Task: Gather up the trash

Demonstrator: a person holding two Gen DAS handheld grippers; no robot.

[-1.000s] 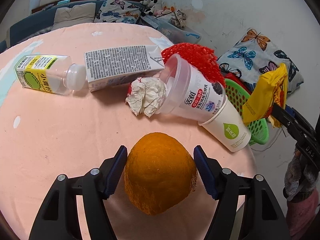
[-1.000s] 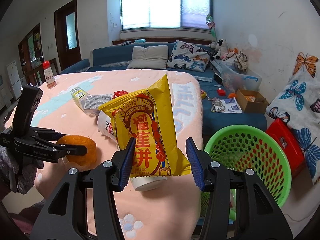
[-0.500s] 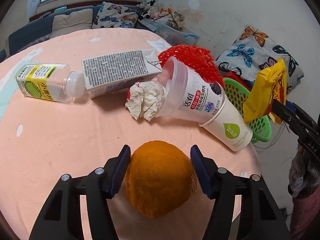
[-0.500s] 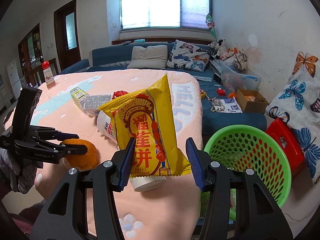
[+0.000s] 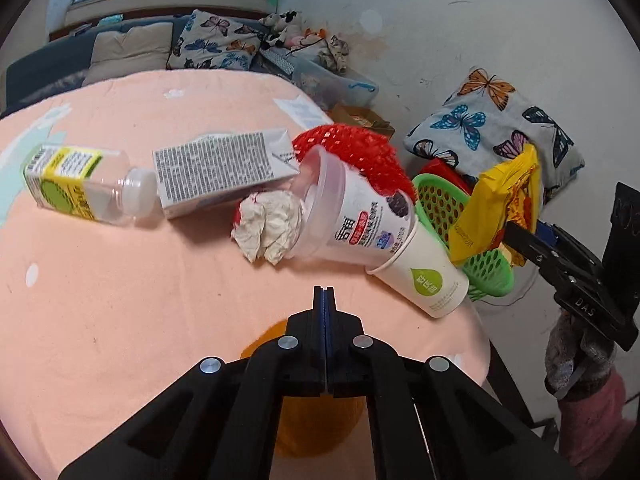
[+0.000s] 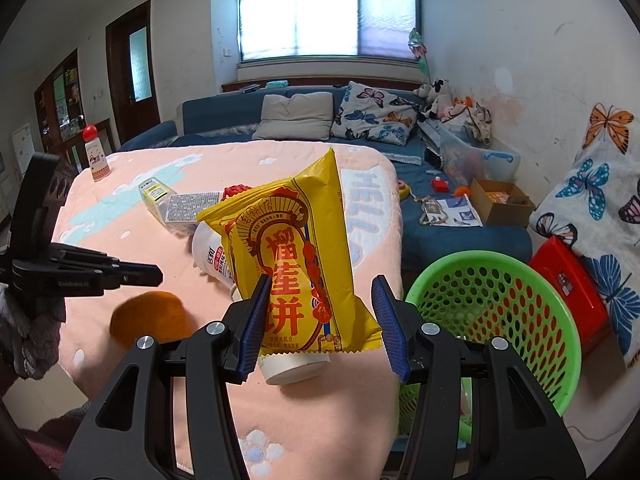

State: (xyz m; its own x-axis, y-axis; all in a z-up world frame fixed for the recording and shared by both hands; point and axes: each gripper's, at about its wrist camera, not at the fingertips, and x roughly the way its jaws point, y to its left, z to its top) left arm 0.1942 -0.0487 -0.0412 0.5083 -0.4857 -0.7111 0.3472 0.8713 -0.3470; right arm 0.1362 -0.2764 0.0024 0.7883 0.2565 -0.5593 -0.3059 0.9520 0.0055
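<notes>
Step in hand: picking up trash from the table (image 5: pixel 100 320) for the green basket (image 6: pixel 500 312). The left gripper (image 5: pixel 324 300) is clenched fully, pad against pad, with nothing between the fingers. The orange (image 6: pixel 150 318) lies on the cloth beneath it, unheld; in the left wrist view it shows only under the gripper body, at the near edge of the table. The grab appears to have missed.

The right gripper (image 6: pixel 320 320) grasps a yellow snack bag (image 6: pixel 296 256) by its lower end, near the table's right edge, just left of the basket and not yet over it.

Next move, as judged: reopen the left jaws, drop lower around the orange, and close on its widest part. The bag needs carrying right over the basket rim before release.

The orange is round, matt and slightly blurred; likely to roll if nudged.
</notes>
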